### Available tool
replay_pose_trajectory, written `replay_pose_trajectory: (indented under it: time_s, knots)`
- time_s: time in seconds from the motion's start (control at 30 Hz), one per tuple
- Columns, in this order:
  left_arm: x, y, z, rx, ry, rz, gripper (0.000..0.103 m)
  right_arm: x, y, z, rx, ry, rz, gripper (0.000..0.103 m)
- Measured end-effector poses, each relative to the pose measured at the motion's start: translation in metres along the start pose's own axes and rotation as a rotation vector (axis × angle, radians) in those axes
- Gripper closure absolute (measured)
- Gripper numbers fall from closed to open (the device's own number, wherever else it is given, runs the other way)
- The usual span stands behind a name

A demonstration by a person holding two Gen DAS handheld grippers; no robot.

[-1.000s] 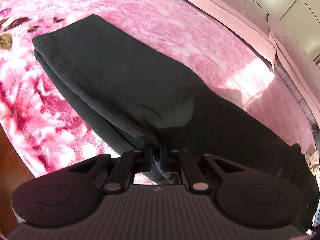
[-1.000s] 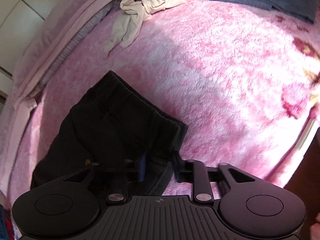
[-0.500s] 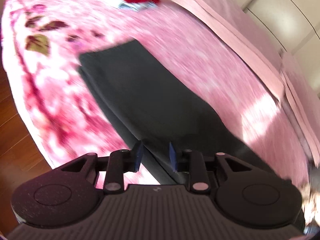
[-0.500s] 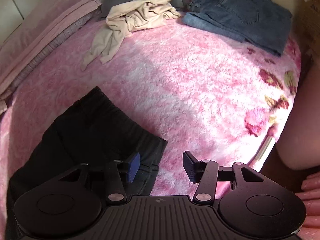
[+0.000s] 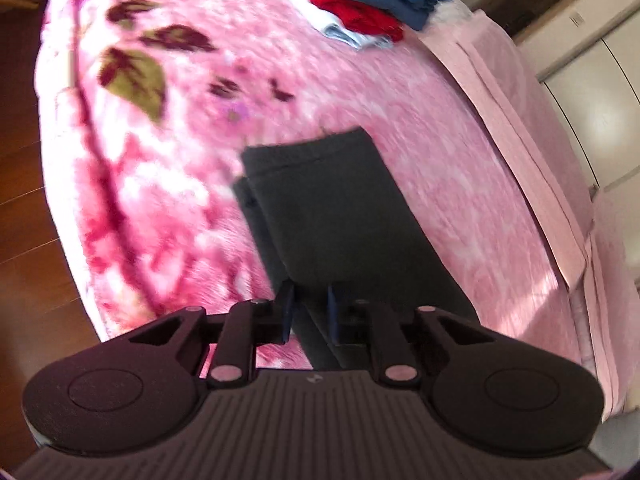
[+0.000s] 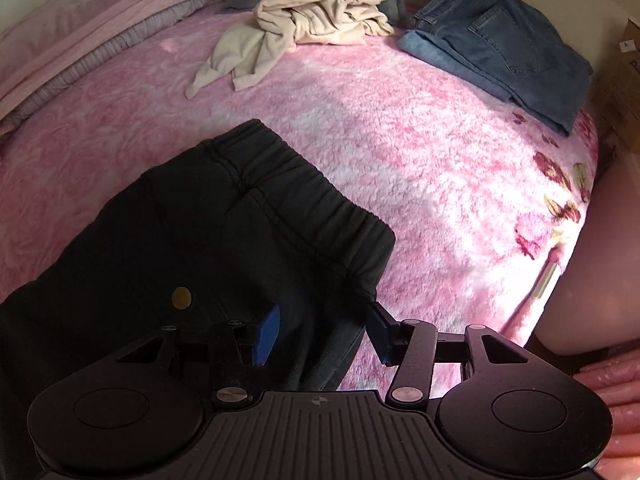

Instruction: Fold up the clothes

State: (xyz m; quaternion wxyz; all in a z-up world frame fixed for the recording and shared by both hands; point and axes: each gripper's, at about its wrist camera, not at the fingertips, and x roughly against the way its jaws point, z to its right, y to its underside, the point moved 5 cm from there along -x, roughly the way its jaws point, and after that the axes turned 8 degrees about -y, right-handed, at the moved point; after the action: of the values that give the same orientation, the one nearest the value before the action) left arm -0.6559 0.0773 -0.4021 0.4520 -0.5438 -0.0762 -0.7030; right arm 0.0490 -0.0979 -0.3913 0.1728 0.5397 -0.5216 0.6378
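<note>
On the pink blanket [image 6: 400, 128]: black trousers [image 6: 224, 240] laid flat, a gripper at each end.

The left gripper [image 5: 308, 314] is over the near edge of the leg part [image 5: 332, 216]; its narrow jaws are closing, with dark cloth between them, though whether the pads press on it I cannot tell. The hems lie far from it. The right gripper [image 6: 320, 332] stands wide over the waistband's near corner, cloth between the fingers [image 6: 266, 330], untouched. A beige garment [image 6: 316, 20] and jeans [image 6: 496, 36] lie on the far side.
</note>
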Motion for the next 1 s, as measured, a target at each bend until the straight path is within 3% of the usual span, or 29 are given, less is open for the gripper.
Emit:
replay_pose_trajectory:
  time_s: [0.2, 0.23, 0.3, 0.43, 0.53, 0.67, 0.83, 0.9, 1.0]
  knots:
    - [-0.01, -0.017, -0.005, 0.001, -0.006, -0.006, 0.089, -0.003, 0.004, -0.004, 0.031, 0.034, -0.002, 0.051]
    - [-0.012, -0.017, -0.004, -0.01, -0.009, -0.01, 0.09, -0.004, 0.005, -0.004, 0.033, 0.036, -0.002, 0.051]
    - [-0.011, -0.017, -0.004, -0.014, 0.001, -0.004, 0.102, -0.004, 0.006, -0.003, 0.026, 0.037, -0.001, 0.051]
    - [0.004, -0.017, -0.007, -0.008, 0.043, 0.019, 0.103, -0.006, 0.005, -0.002, 0.021, 0.033, -0.008, 0.051]
    - [-0.002, -0.014, -0.007, -0.094, 0.002, 0.011, 0.103, -0.008, 0.005, 0.002, 0.002, 0.025, -0.013, 0.051]
    - [-0.015, -0.012, -0.001, -0.211, -0.066, 0.019, 0.093, -0.009, 0.005, 0.005, -0.003, 0.003, -0.022, 0.05]
    - [0.01, -0.01, 0.01, -0.282, -0.209, 0.101, 0.092, -0.001, -0.001, 0.014, 0.018, -0.036, -0.02, 0.05]
    - [0.022, -0.001, 0.023, -0.353, -0.235, 0.112, 0.095, 0.003, -0.006, 0.026, -0.002, -0.038, -0.002, 0.05]
    - [0.034, 0.028, 0.061, -0.497, -0.134, 0.066, 0.095, 0.007, -0.012, 0.043, -0.041, -0.084, 0.013, 0.05]
